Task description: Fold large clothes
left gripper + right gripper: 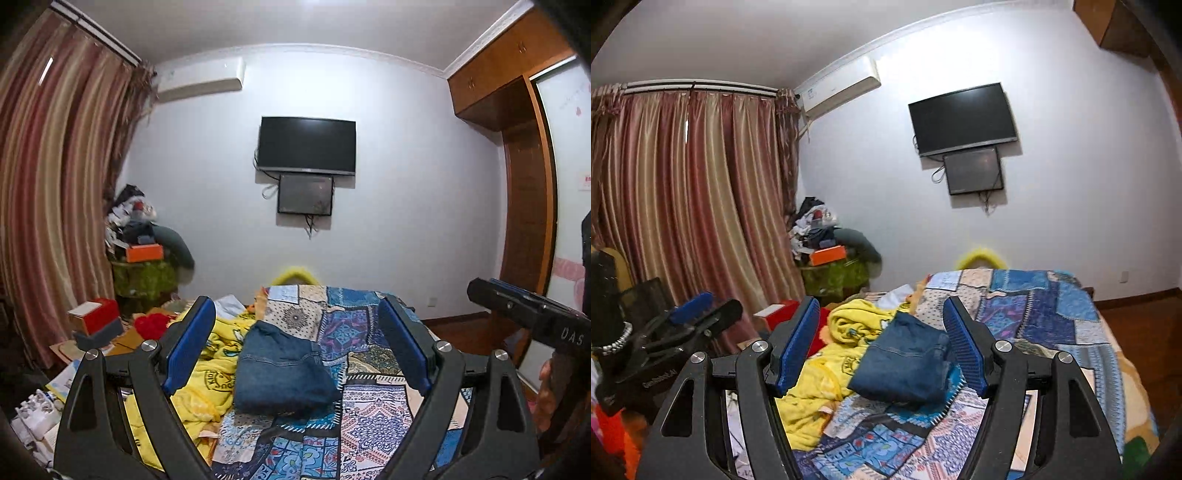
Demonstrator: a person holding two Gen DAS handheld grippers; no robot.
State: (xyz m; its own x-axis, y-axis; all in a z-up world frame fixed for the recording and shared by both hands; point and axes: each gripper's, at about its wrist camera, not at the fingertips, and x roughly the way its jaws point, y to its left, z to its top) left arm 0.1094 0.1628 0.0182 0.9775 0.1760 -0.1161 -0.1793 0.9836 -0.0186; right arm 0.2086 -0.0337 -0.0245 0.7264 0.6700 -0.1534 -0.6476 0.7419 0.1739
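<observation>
A folded pair of blue jeans (284, 373) lies on the patchwork bedspread (373, 417), also in the right wrist view (905, 365). A crumpled yellow garment (207, 369) lies to its left, seen too in the right wrist view (827, 369). My left gripper (299, 343) is open and empty, held above and short of the jeans. My right gripper (882, 343) is open and empty, also above the jeans. Each gripper shows in the other's view: the right one (524, 314) at the right edge, the left one (690, 317) at the left.
A wall TV (306, 146) hangs ahead. Striped curtains (48, 206) hang on the left. Boxes (96, 321) and a cluttered pile (140, 240) stand left of the bed. A wooden wardrobe (524, 184) stands at the right. A yellow chair back (295, 275) shows behind the bed.
</observation>
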